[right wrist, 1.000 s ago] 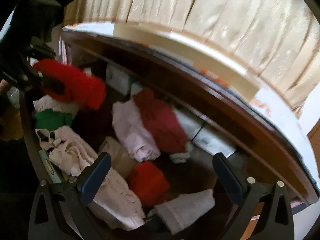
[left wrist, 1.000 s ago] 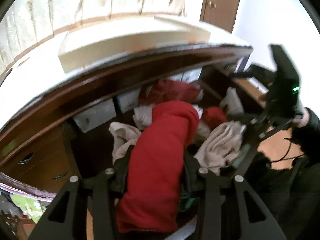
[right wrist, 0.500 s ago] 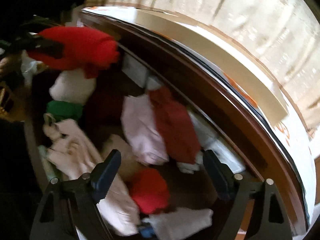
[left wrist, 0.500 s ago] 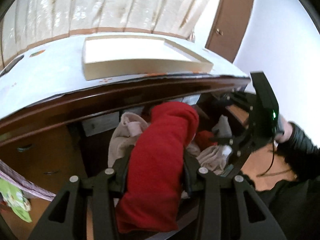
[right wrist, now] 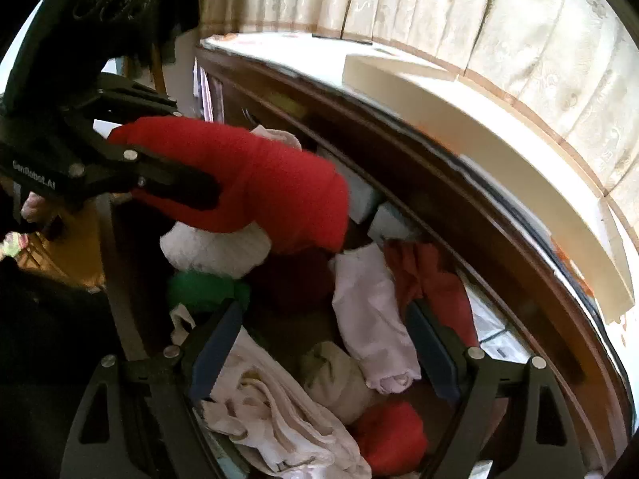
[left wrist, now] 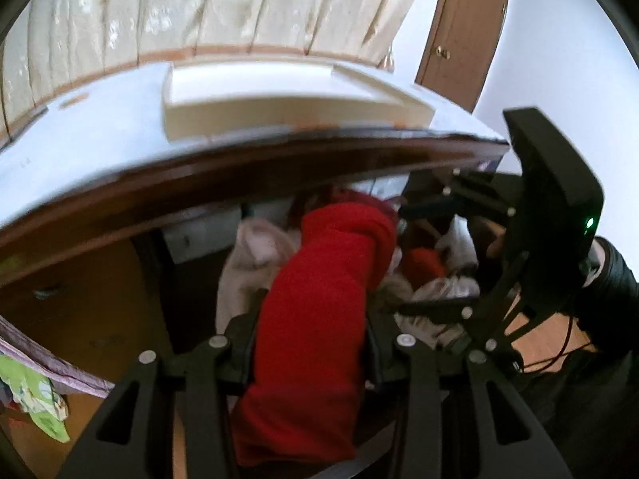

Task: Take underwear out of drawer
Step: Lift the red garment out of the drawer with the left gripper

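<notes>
My left gripper is shut on a rolled red garment and holds it above the open wooden drawer. The same red roll and the left gripper show in the right wrist view, at the upper left over the drawer. My right gripper is open and empty, low over the drawer's clothes. Between its blue pads lie a pale pink roll and a cream roll. The right gripper shows in the left wrist view at the right.
The drawer holds several pieces: a dark red cloth, a small red roll, a white lace piece, a green piece, a white roll. A shallow cream tray lies on the dresser top. A door stands right.
My left gripper has lifted the red roll higher, clear of the drawer's clothes. My right gripper has moved lower and closer over the pale pink and cream rolls, still open.
</notes>
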Tool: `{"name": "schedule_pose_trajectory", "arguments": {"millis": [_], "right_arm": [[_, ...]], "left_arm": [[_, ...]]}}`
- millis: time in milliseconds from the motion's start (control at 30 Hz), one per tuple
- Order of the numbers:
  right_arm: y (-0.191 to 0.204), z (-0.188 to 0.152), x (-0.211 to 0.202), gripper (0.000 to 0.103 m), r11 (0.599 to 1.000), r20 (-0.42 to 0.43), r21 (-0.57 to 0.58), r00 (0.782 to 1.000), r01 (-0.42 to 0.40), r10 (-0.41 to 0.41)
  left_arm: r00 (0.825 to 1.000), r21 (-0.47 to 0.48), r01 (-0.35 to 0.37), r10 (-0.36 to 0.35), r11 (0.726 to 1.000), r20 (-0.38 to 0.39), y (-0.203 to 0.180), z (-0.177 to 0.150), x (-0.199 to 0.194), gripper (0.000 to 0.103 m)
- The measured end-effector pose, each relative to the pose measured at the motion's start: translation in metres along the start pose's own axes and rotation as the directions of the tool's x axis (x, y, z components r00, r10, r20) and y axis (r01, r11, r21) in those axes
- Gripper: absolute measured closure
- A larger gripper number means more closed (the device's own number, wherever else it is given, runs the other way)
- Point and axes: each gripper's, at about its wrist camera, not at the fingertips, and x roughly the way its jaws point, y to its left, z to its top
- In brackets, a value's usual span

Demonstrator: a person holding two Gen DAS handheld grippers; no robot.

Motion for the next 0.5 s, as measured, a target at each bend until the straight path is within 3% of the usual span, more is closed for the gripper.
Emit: {"name": "schedule_pose_trajectory", "arguments": {"millis": [200,300,367,500], "right_arm": [[-0.004,-0.006,0.008,0.017,1.0,-0.025,0.006,1.0,-0.003,0.003],[-0.003,-0.006,0.007,0.017,1.0,-0.023,0.006,1.0,-0.002,0.002],[-0.003,-0.005,0.005,0.017,1.0,-0.019,0.01,1.0,-0.003,0.003],[-0.003,-0.005,0.007,0.017,1.0,-0.018,0.012,1.0,-0.001,0.001]], "left_arm": [[0.999,-0.028,-0.017,0.016,0.999,-0.035,0.004,-0.007,0.016,0.062],[1.0,-0.044,-0.026,0.026,0.999,-0.006,0.002,-0.003,0.005,0.062],[0.998,-0.017,-0.03,0.031,0.999,0.054,-0.005,0.0,-0.015,0.062],[0.995,0.022,0.01,-0.012,1.0,0.094,-0.014,0.002,-0.032,0.062]]}}
